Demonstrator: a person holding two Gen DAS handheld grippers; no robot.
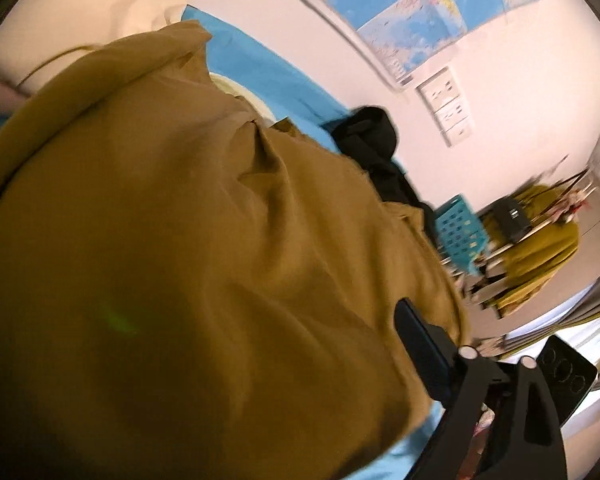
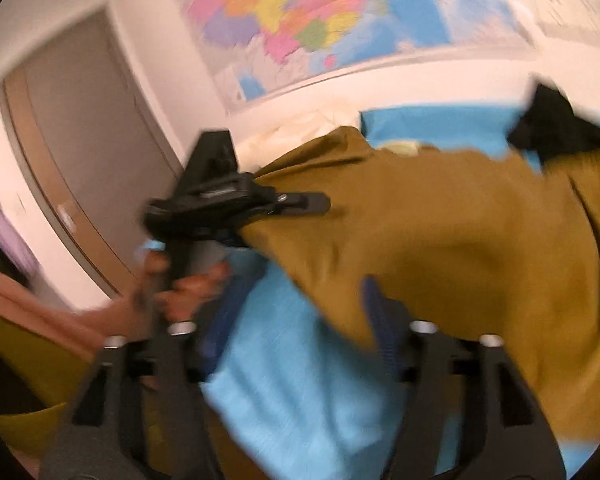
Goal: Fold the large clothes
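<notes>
Right wrist view: large mustard-brown cloth garment spread over a light blue sheet, filling centre and right. Right gripper at bottom centre, fingers spread wide, nothing clamped; garment hem lies just against the right-hand finger. Left gripper mid-left, cloth bunched at it; its jaws stand wide, grip unclear. Wall map writing too blurred to read.
</notes>
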